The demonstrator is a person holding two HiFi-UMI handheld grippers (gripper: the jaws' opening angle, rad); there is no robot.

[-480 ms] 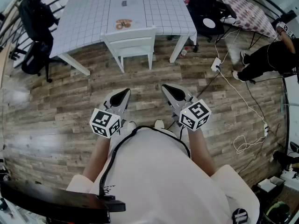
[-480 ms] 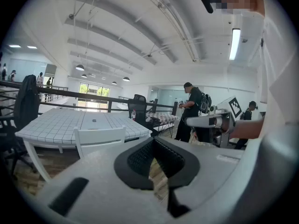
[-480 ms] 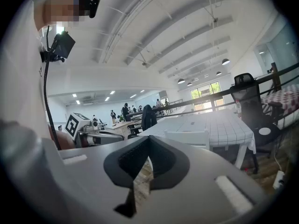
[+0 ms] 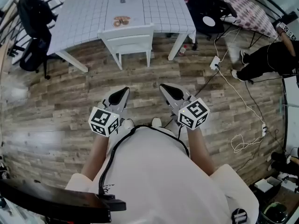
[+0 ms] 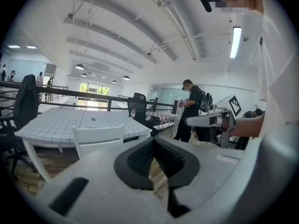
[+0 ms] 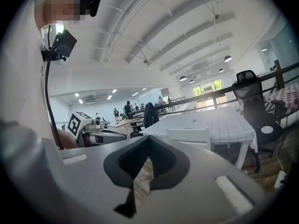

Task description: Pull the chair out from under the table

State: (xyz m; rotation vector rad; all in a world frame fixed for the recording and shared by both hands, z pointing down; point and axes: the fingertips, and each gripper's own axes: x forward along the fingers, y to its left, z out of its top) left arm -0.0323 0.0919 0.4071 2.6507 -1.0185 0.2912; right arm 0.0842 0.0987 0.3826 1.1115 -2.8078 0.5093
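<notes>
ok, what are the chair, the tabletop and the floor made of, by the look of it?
Chair: white, matte, flat back rail and square legs; painted wood likely, plastic not ruled out.
Table: top covered by a white grid-print cloth that drapes over the corners; the top beneath is hidden.
Floor: grey-brown planks with grain and a slight sheen; wood or wood-look laminate.

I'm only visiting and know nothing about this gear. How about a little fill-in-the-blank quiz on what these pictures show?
1. The chair pushed in under the table is ____ in colour.
2. The left tool and the right tool hold nothing, and the jaws of both are ____.
3. Neither tool touches the chair; between them and it lies a floor of ____ planks.

Missing words: white; shut; wooden
</notes>
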